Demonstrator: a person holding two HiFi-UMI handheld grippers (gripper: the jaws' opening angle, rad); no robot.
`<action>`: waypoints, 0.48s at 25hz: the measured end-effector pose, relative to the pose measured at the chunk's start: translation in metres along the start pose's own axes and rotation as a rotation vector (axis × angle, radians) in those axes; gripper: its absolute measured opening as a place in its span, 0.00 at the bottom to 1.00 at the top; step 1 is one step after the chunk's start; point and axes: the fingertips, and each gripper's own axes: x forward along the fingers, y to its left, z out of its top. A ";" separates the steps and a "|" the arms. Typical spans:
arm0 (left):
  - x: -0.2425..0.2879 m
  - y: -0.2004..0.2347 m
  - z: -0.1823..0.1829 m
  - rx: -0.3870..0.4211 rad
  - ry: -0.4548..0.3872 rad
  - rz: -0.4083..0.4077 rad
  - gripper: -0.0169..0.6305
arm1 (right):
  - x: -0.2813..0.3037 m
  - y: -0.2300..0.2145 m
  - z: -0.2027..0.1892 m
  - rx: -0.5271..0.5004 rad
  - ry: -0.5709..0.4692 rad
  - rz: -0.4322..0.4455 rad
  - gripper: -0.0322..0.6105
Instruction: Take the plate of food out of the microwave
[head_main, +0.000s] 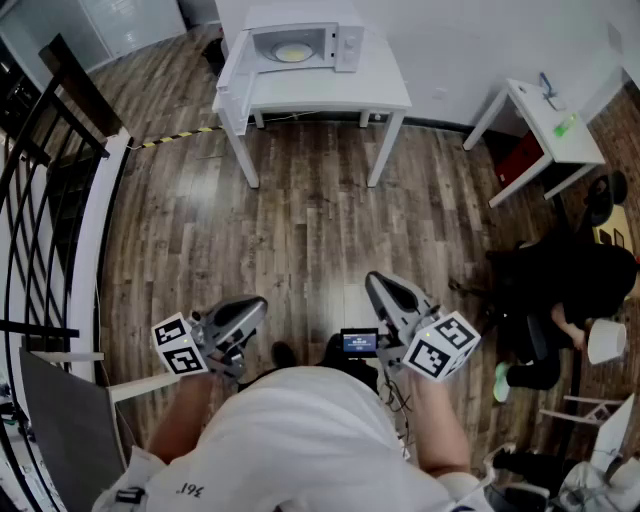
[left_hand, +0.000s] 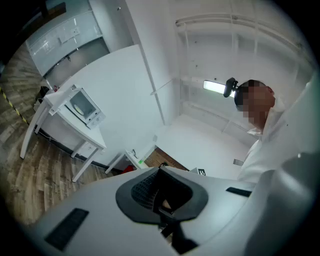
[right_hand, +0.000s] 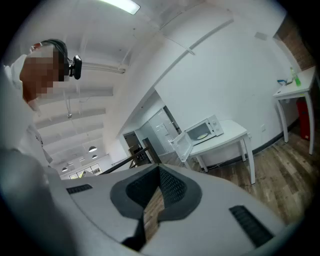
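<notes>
- Both hands sit low, close to the body. The left gripper (head_main: 243, 318) and right gripper (head_main: 390, 297) point roughly level, each with jaws together and nothing between them.
- The plate (head_main: 290, 52) of food lies inside the microwave (head_main: 305, 44), whose door (head_main: 232, 65) is open, on a white table (head_main: 385, 88) well apart from both grippers.
- Bare wood floor (head_main: 300, 220) lies between, with a railing (head_main: 45, 200) on the left and a person in black (head_main: 565, 285) on the right.

Wood floor (head_main: 320, 220) up to table (head_main: 385, 95); microwave door (head_main: 233, 70) wide open.

On the table (head_main: 330, 92), microwave (head_main: 349, 47) holds the plate (head_main: 291, 52).
</notes>
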 end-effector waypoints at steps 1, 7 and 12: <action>0.000 0.000 0.001 0.000 0.001 0.001 0.04 | 0.000 -0.002 0.002 -0.005 0.000 -0.004 0.05; 0.000 0.008 0.005 -0.003 0.006 0.015 0.04 | 0.009 -0.005 0.008 -0.038 0.009 -0.008 0.05; 0.003 0.016 0.010 0.002 0.002 0.023 0.04 | 0.023 -0.003 0.014 -0.077 0.020 0.013 0.05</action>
